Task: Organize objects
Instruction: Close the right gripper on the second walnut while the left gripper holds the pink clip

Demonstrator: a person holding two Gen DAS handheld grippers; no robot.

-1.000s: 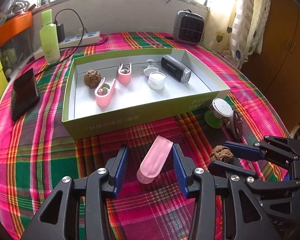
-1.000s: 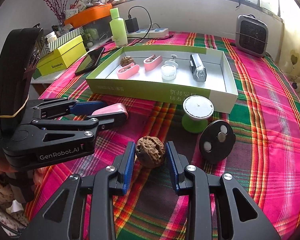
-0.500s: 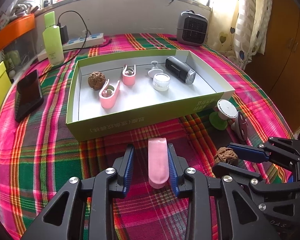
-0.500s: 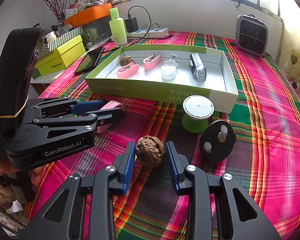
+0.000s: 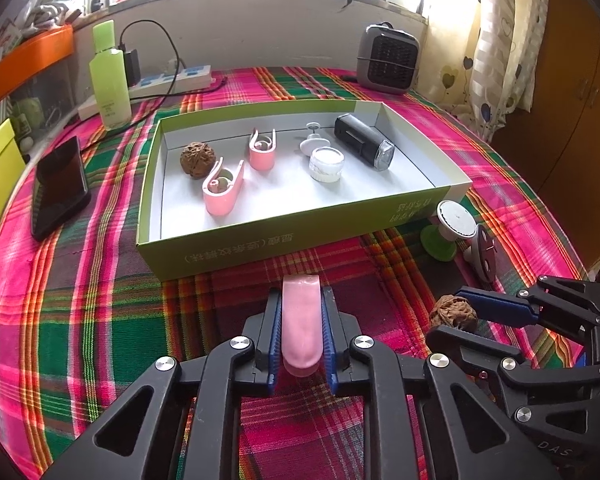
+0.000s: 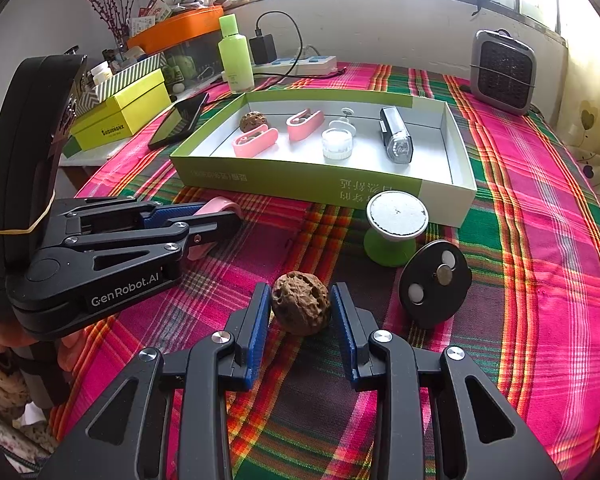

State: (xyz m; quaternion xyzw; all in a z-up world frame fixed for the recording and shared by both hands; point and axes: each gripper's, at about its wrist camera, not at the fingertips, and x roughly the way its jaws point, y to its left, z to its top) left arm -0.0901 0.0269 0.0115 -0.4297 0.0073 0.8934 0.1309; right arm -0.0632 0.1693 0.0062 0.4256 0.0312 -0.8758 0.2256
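Box: holding a walnut, two pink clips, jar, flashlight.
Left gripper: clamping a loose pink clip.
Right gripper: standing open around a loose walnut.

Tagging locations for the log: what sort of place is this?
Most likely a lived-in home room: a plaid tablecloth beneath a window, heart-print curtains, a small heater and a plugged-in power strip.

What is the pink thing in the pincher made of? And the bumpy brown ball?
Pink clip: probably smooth, slightly glossy plastic; it shows soft highlights, held in the left gripper. Brown ball: looks like a real walnut, with a matte, wrinkled, woody shell, sitting between the right gripper fingers.
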